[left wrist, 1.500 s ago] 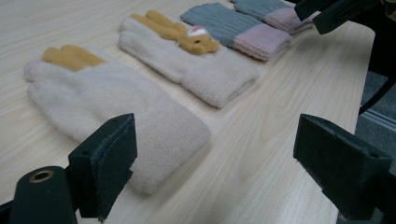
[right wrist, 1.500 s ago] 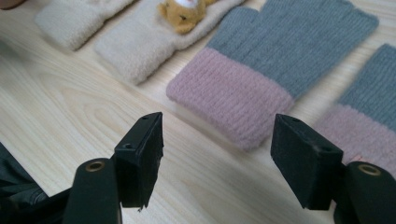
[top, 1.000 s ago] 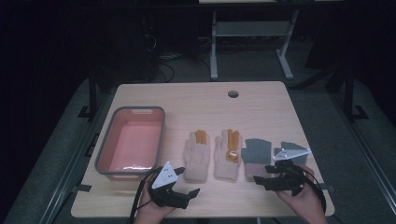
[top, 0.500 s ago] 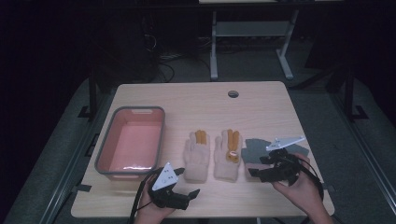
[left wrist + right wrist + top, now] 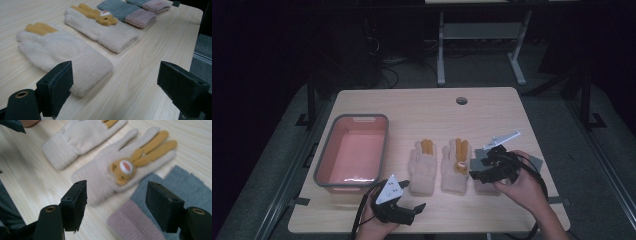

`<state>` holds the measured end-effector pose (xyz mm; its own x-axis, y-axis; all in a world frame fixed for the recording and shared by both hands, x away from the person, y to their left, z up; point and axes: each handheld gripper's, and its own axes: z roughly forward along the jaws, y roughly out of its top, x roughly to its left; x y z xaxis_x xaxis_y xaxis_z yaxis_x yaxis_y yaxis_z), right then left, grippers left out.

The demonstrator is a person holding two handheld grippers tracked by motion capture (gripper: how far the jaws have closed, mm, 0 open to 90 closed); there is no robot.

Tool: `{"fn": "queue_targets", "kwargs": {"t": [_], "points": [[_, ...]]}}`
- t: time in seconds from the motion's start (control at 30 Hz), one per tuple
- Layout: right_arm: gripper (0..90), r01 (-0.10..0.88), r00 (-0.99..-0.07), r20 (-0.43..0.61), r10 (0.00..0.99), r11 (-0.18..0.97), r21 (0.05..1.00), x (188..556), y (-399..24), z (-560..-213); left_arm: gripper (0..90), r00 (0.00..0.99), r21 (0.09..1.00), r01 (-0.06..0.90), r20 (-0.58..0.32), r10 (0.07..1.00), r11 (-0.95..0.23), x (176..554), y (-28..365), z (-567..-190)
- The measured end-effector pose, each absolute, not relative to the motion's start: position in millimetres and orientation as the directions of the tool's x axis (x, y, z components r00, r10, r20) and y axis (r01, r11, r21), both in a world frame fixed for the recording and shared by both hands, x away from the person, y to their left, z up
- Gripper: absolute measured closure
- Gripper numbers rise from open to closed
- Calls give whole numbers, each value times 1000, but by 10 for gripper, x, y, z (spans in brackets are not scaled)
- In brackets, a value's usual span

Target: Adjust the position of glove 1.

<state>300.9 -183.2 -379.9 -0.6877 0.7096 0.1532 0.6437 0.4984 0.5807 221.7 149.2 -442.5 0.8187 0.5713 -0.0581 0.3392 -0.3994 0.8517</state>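
Two cream gloves with orange fingers lie flat side by side at mid-table: a plain one point(image 5: 422, 167) point(image 5: 57, 52) point(image 5: 80, 135) and one with a small animal face point(image 5: 455, 167) point(image 5: 105, 30) point(image 5: 117, 172). To their right lies a pair of grey gloves with pink cuffs point(image 5: 534, 162) point(image 5: 130, 12) point(image 5: 175, 187). My right gripper point(image 5: 479, 167) point(image 5: 117, 197) is open, hovering over the grey gloves and aimed at the animal-face glove's cuff. My left gripper point(image 5: 414, 196) point(image 5: 118, 77) is open near the front edge, just short of the plain glove's cuff.
A pink bin with a grey rim point(image 5: 324, 165) stands at the left of the wooden table point(image 5: 422, 110). A cable hole point(image 5: 461, 100) sits near the far edge. Beyond the table are a dark floor and a metal frame.
My right gripper has moved left across the grey gloves toward the animal-face glove. The left gripper has stayed in place.
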Motion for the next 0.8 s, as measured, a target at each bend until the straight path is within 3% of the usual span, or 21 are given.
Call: {"fn": "queue_targets", "kwargs": {"t": [0.8], "points": [[340,652,-712,128,690,582,486,3493,-1443,-3906,125,820,851,338,-57,570,-402,2211,1479,-4430]]}}
